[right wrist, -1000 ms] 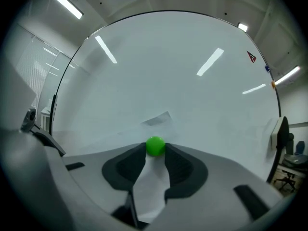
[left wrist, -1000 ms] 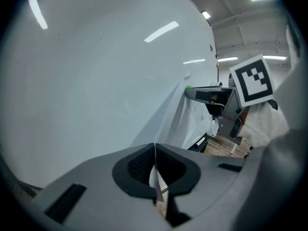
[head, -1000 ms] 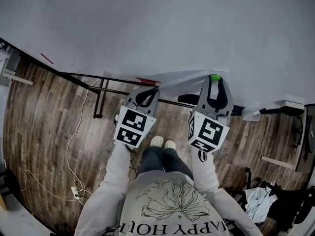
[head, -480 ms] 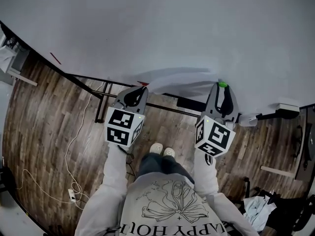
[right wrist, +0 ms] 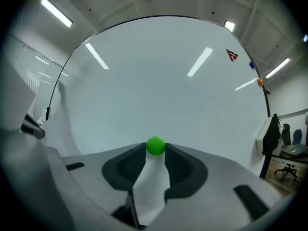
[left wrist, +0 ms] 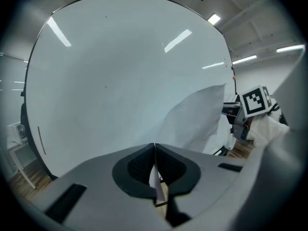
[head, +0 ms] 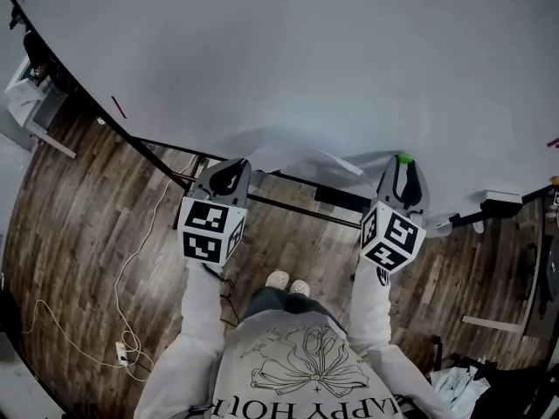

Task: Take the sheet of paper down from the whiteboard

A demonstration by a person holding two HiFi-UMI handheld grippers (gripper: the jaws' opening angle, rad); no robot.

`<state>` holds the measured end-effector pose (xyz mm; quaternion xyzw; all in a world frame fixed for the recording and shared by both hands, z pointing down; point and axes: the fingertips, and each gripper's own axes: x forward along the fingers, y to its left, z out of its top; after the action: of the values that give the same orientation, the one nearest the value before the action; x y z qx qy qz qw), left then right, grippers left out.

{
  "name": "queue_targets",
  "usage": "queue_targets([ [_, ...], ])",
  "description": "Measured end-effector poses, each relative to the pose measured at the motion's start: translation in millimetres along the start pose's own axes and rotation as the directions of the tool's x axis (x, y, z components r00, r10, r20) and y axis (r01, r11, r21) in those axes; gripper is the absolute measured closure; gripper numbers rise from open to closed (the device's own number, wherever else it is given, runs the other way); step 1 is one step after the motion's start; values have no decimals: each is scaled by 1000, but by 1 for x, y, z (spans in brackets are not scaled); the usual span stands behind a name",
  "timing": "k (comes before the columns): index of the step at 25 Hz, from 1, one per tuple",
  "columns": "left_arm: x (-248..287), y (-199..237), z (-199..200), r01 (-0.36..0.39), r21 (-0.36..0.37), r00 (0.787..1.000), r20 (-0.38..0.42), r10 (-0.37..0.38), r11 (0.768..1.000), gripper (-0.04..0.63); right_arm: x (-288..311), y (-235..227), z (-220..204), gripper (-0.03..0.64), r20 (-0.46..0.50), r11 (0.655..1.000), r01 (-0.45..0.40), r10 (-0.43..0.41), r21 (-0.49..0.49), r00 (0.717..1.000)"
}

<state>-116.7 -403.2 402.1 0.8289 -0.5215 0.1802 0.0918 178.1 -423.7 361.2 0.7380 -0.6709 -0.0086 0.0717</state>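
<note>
Left gripper [left wrist: 154, 150]: jaws clenched flat together on thin edge of sheet of paper [left wrist: 197, 121], which rises away from tips toward right gripper's marker cube [left wrist: 255, 100]. Right gripper [right wrist: 155, 153]: jaws stand apart, tips pinching green ball [right wrist: 155, 146], strip of paper running down between pads beneath it. Head view: sheet spans gap between both grippers, bowed. Whiteboard [head: 306, 51] just beyond it; whether sheet's far edge touches board, cannot tell.

- The large white whiteboard [head: 306, 51] runs past the head view's top edge.
- The small red mark [right wrist: 232, 55] on it is too small to tell.
</note>
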Motion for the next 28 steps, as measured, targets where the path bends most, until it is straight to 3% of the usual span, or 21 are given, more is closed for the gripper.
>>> queue_targets([
  [11, -37, -2, 34, -72, 22, 994, 82, 70, 997, 591, 5, -5, 0, 494, -21, 998, -53, 54, 23, 998],
  [15, -48, -5, 50, -95, 32, 988, 128, 90, 995, 591, -3, -2, 10, 442, 10, 997, -68, 68, 47, 998],
  [18, -54, -10, 62, -117, 38, 980, 165, 109, 992, 591, -15, 0, 25, 439, 53, 995, -76, 73, 68, 996],
  [23, -60, -23, 74, -129, 52, 972, 203, 116, 990, 591, -40, 14, 52, 483, 129, 988, -117, 103, 102, 986],
  [28, -61, -33, 77, -117, 18, 968, 227, 110, 993, 591, -56, 28, 63, 540, 161, 980, -161, 142, 114, 977],
])
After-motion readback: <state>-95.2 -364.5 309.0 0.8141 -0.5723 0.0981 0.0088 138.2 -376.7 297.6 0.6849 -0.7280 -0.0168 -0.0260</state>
